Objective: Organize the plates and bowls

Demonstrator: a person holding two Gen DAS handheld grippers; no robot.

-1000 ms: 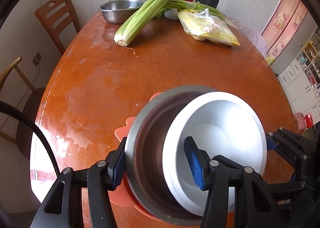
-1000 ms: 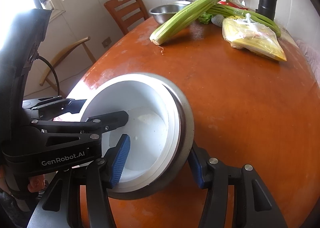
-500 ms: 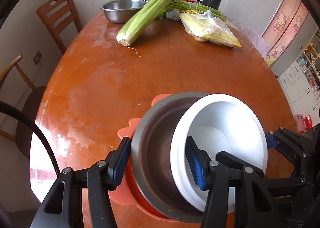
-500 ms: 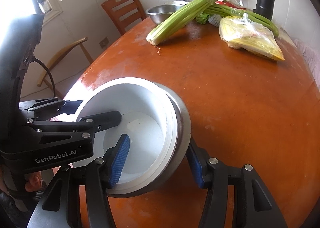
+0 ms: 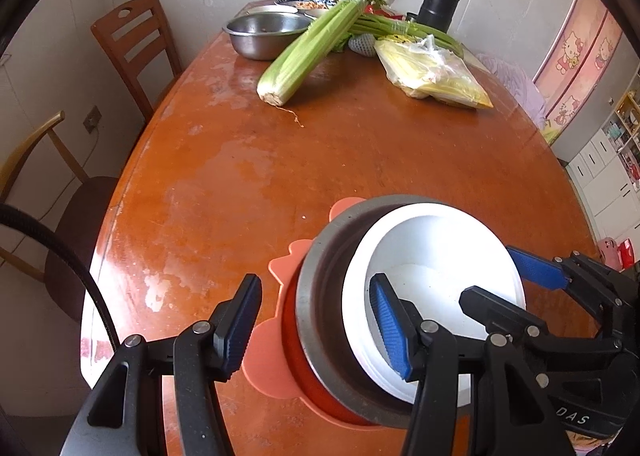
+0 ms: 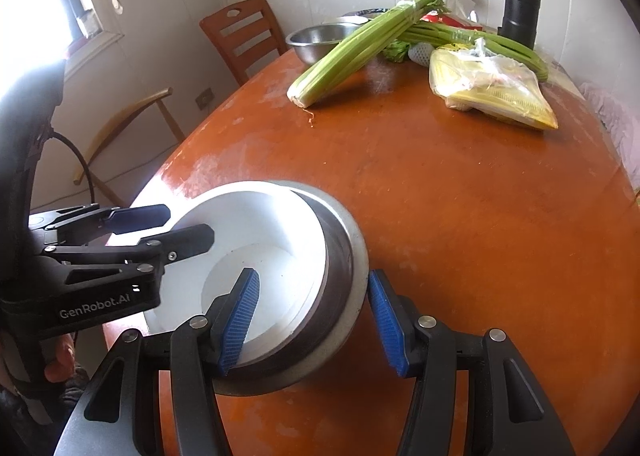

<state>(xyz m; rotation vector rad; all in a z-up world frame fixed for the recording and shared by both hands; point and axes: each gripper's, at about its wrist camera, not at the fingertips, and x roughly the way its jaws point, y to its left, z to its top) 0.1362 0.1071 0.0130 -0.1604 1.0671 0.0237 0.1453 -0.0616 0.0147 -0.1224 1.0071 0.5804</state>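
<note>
A white bowl (image 5: 440,240) sits inside a grey metal bowl (image 5: 320,296), and both rest on an orange scalloped plate (image 5: 272,360) at the near end of the table. My left gripper (image 5: 316,326) straddles the left rims. Its inner pad is in the white bowl and its outer pad stands clear of the metal rim, so it is open. My right gripper (image 6: 310,320) spans the right rims of the white bowl (image 6: 264,216) and metal bowl (image 6: 348,256), with one pad inside and one against the metal rim, shut on them.
The brown oval table (image 5: 280,160) carries a celery bunch (image 5: 312,52), a steel bowl (image 5: 268,32), a yellow bag (image 5: 436,76) and a black flask (image 5: 442,0) at its far end. Wooden chairs (image 5: 132,44) stand along the left side.
My left gripper's outer pad, which lay against the metal bowl's rim, now stands apart from it, and the stack looks smaller in the left view. The right gripper's hold looks unchanged.
</note>
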